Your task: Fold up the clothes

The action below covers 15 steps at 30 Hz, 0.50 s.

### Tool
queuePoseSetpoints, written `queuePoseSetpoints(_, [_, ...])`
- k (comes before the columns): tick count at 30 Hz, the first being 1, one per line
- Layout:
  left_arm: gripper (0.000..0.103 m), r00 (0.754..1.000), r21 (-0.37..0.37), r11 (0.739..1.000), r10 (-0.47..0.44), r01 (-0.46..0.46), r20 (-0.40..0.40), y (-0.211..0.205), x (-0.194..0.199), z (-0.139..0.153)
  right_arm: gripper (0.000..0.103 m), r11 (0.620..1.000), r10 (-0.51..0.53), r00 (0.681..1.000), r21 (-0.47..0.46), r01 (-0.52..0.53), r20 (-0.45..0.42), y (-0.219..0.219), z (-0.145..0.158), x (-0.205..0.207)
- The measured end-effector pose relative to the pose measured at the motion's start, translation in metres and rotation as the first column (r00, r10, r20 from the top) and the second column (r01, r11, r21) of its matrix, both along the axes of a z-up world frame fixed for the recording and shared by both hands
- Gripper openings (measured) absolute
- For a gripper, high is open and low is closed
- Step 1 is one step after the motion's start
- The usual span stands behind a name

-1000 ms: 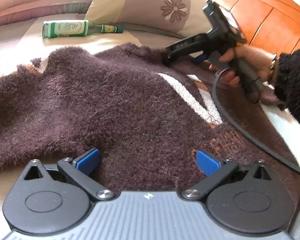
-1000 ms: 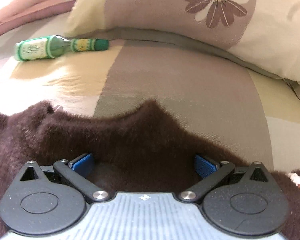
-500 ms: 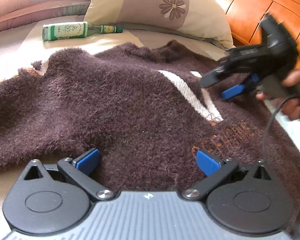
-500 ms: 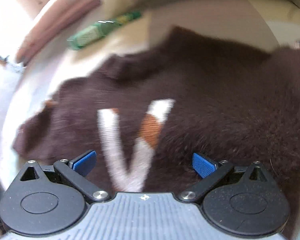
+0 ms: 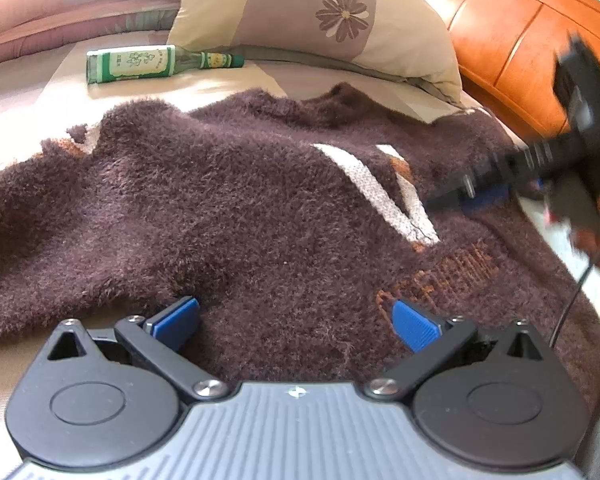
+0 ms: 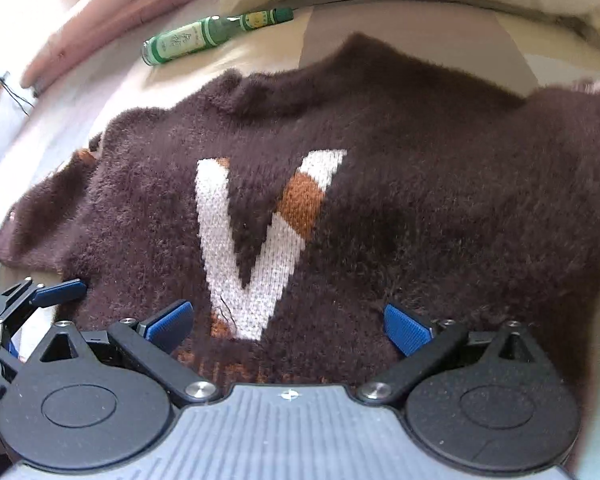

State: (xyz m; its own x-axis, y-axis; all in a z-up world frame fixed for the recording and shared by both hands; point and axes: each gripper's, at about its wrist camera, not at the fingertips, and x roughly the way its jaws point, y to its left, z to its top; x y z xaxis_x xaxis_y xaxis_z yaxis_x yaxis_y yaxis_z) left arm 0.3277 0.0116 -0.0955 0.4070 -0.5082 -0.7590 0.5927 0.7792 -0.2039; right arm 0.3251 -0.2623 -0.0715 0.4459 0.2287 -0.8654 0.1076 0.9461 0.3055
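Fuzzy brown sweater (image 6: 380, 200) spread flat on the bed (image 5: 28, 92), left hand-held gripper (image 5: 296, 322) wide apart at its hem, right hand-held gripper (image 6: 288, 322) wide above its white V (image 6: 244, 240), green bottle (image 6: 212, 34) beyond

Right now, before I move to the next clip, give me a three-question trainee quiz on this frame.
1. True or false: the left gripper is shut on the brown sweater.
2. What lies on the bed beyond the sweater? A) green bottle B) folded towel C) book
3. Fill in: the large white letter knitted into the sweater is ___.

Key:
1. False; its jaws stand open at the sweater's near edge.
2. A, the green bottle, lying on its side.
3. V.
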Motion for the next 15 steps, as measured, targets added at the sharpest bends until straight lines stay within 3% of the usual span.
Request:
queuePoseSetpoints(4, [0.102, 1.0, 0.042, 0.999, -0.022, 0.022, 0.011, -0.005, -0.003, -0.004, 0.103, 0.992, -0.024, 0.996, -0.119, 0.034, 0.089, 0.014, 0.026, 0.032])
queuePoseSetpoints(6, [0.102, 1.0, 0.063, 0.998, -0.024, 0.023, 0.017, -0.006, -0.004, -0.006, 0.103, 0.994, -0.026, 0.999, -0.101, 0.029, 0.033, 0.02, 0.021, 0.061])
queuePoseSetpoints(9, [0.102, 0.999, 0.048, 0.998, -0.031, 0.03, 0.008, -0.002, -0.002, -0.006, 0.103, 0.986, 0.005, 0.998, -0.166, -0.015, -0.062, 0.038, -0.006, 0.096])
queuePoseSetpoints(12, [0.102, 1.0, 0.039, 0.999, -0.029, 0.029, 0.001, 0.001, -0.001, -0.004, 0.103, 0.951, 0.019, 0.995, -0.306, -0.048, -0.096, 0.065, -0.028, 0.105])
queuePoseSetpoints(15, [0.102, 1.0, 0.031, 0.999, -0.027, 0.027, 0.0, 0.002, 0.0, -0.002, 0.103, 0.942, 0.035, 0.998, -0.331, -0.05, -0.051, 0.072, -0.031, 0.097])
